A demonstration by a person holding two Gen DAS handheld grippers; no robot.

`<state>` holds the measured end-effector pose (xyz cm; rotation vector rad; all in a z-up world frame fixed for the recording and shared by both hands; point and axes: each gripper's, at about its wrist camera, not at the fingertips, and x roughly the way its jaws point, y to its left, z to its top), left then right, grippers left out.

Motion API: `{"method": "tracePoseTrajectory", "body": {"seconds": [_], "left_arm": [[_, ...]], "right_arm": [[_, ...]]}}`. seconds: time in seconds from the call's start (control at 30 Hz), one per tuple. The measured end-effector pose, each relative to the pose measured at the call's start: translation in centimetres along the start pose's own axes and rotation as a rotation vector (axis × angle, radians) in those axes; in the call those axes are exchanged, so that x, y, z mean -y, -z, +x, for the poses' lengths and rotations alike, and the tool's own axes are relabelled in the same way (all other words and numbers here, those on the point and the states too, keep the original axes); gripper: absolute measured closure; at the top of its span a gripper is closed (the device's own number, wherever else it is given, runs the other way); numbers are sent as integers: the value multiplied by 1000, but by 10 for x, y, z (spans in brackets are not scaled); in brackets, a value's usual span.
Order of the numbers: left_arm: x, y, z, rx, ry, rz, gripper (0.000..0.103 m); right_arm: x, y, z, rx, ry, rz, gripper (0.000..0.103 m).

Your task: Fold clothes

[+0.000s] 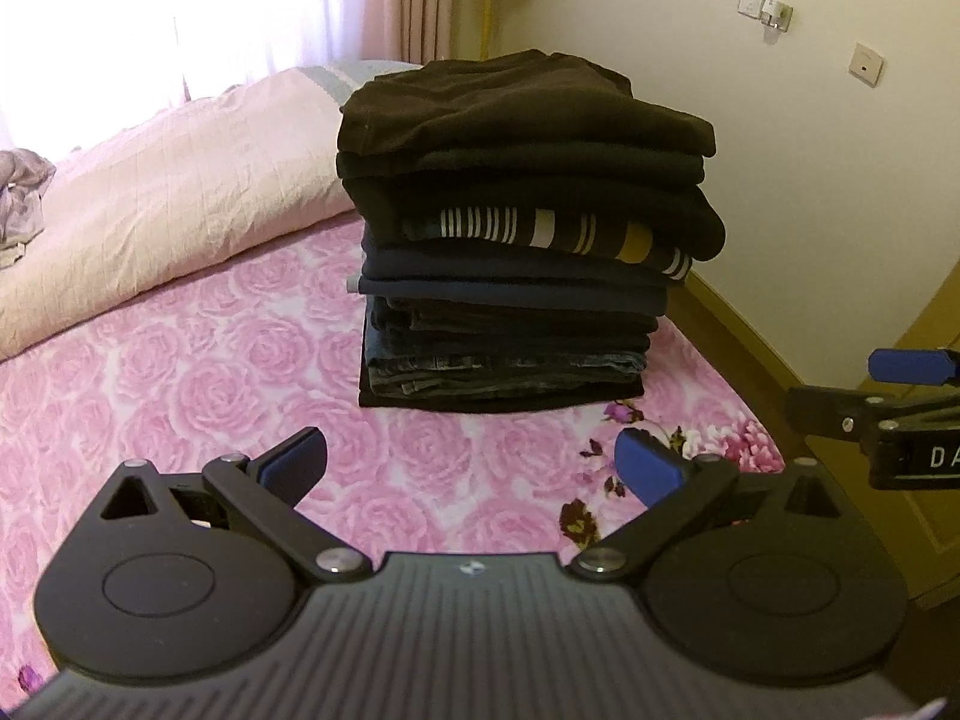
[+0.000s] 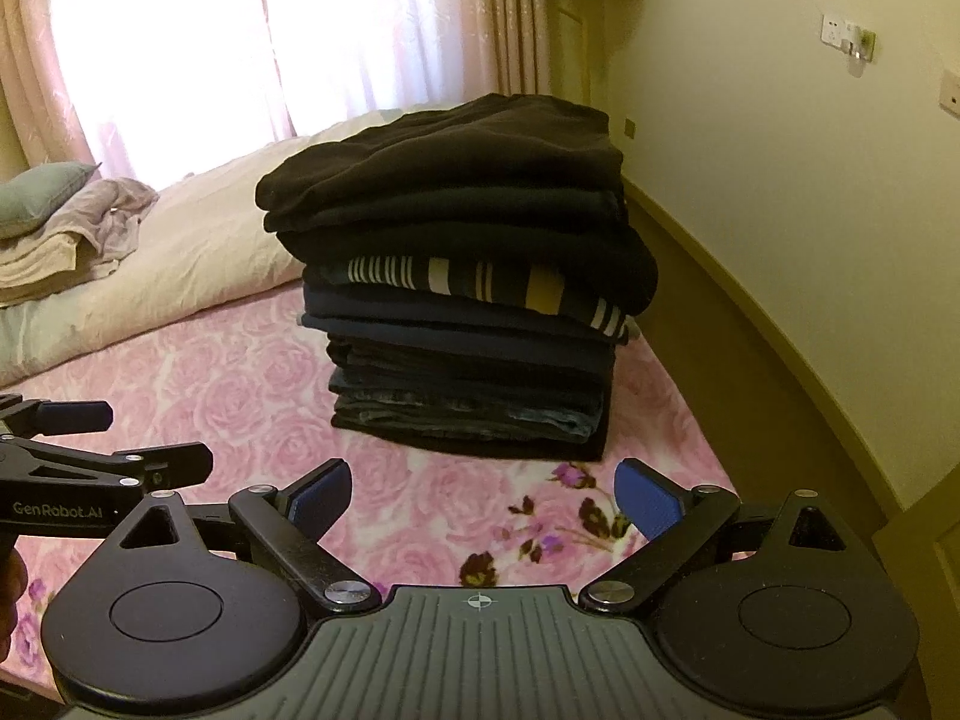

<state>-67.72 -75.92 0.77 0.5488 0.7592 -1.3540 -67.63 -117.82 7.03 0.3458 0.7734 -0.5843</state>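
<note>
A tall stack of folded dark clothes (image 1: 516, 240) (image 2: 468, 276) stands on the pink rose-print bed (image 1: 210, 360) (image 2: 252, 408). A dark brown garment (image 1: 516, 108) lies on top, and a striped one (image 1: 540, 234) sits midway down. My left gripper (image 1: 471, 474) hovers just short of the stack, open and holding nothing. My right gripper (image 2: 483, 501) is likewise open and empty, a little nearer than the stack's base. Each gripper shows at the edge of the other's view.
A rolled pale quilt (image 1: 168, 198) lies left of the stack, with crumpled cloth (image 2: 102, 222) and a pillow (image 2: 36, 195) beyond it. The bed's wooden edge (image 2: 750, 324) and a cream wall run along the right. Curtains (image 2: 240, 36) hang behind.
</note>
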Motion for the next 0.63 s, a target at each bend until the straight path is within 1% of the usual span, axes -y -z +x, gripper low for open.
{"method": "tracePoseTrajectory", "body": {"seconds": [0.47,0.63], "left_arm": [[3,4,-3,4,-12,18,2],[8,6,-8,30,-35,55,2]], "right_arm": [[-2,3,0,-11,-18,-5,6],[-3,3,-1,-9,-24,-9,6]]}}
